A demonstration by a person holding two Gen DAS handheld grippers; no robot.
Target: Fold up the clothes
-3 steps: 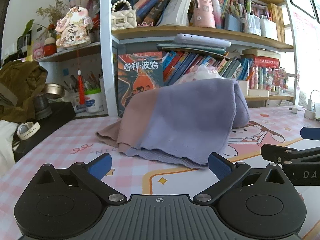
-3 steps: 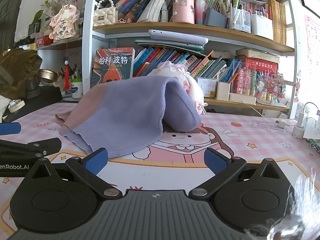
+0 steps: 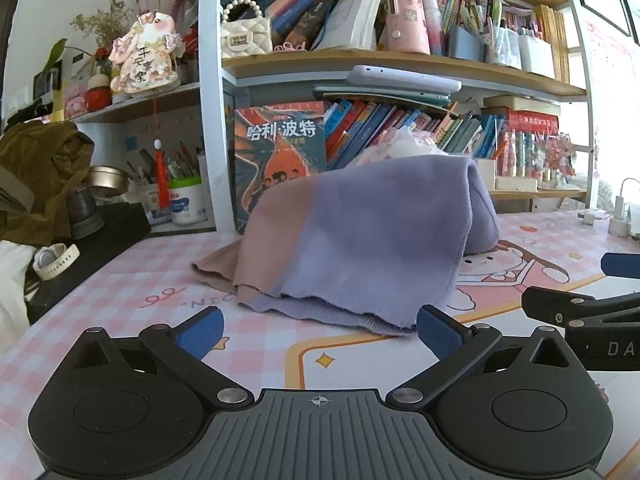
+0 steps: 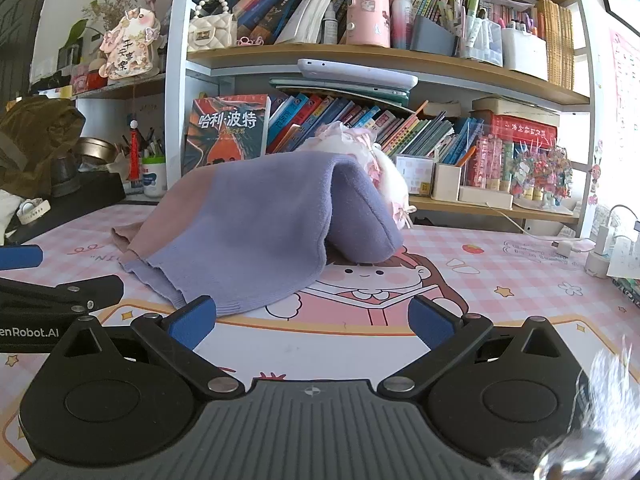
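A lavender and dusty-pink knit garment (image 3: 360, 240) lies draped in a hump over a white frilly thing on the pink checked desk mat (image 3: 120, 292). It also shows in the right wrist view (image 4: 256, 224). My left gripper (image 3: 320, 330) is open and empty, low over the mat just short of the garment's wavy hem. My right gripper (image 4: 312, 322) is open and empty, in front of the hem's right part. Each gripper shows at the edge of the other's view.
A loaded bookshelf (image 3: 400, 60) stands right behind the garment. An olive jacket (image 3: 36, 172), a watch (image 3: 54, 260) and a black box are at the left. Chargers and cables (image 4: 596, 248) lie at the right. The white frilly item (image 4: 384, 172) sticks out behind the garment.
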